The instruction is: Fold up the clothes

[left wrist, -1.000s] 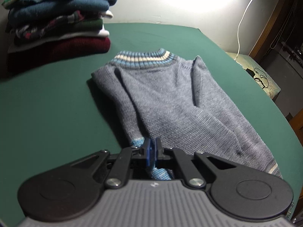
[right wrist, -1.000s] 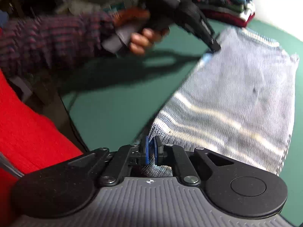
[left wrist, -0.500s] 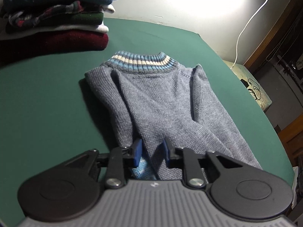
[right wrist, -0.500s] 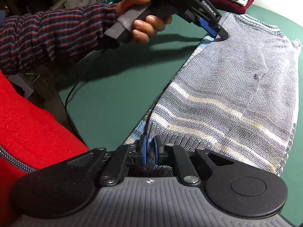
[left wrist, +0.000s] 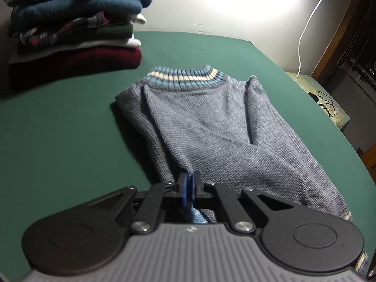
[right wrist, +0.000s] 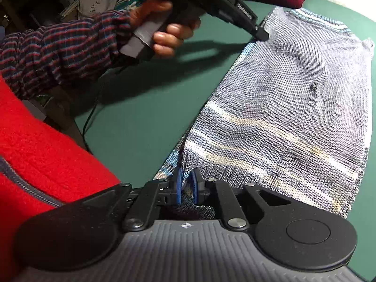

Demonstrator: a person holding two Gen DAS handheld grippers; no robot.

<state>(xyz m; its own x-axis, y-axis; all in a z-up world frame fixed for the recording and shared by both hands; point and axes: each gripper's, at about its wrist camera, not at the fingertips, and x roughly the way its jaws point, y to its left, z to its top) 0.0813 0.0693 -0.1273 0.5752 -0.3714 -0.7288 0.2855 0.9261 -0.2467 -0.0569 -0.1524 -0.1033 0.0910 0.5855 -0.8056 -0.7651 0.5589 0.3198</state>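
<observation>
While the grey-blue knitted sweater (left wrist: 211, 127) lies flat on the green cloth-covered counter (left wrist: 58, 129), both sleeves are folded in over its body and its ribbed collar, striped blue and cream (left wrist: 185, 77), points toward the far wall. The left tongs (left wrist: 189, 188) are clenched at the sweater's left edge, about midway along the folded sleeve, blue pads pressed together with knit fabric bunched right at their tips and a blue-striped cuff showing just beneath them. In the right wrist view the same left tongs (right wrist: 262, 35) come down with their black tip touching the sweater's side edge, held by a hand (right wrist: 164, 30) in a sleeve striped red and blue (right wrist: 58, 47).

The right tongs (right wrist: 186, 185) sit at the sweater's near corner, by the striped hem (right wrist: 258, 145); their blue pads stand slightly apart and are opening, with a fold of the hem's knit between them, so the hold on it looks loosened rather than firm. A red fleece garment with a grey zipper (right wrist: 42, 159) fills the lower left of that view.

On the counter's far left corner stands a stack of folded clothes (left wrist: 75, 30), dark red at the bottom, well apart from the sweater. A white cable (left wrist: 307, 25) hangs down the wall at the right.
</observation>
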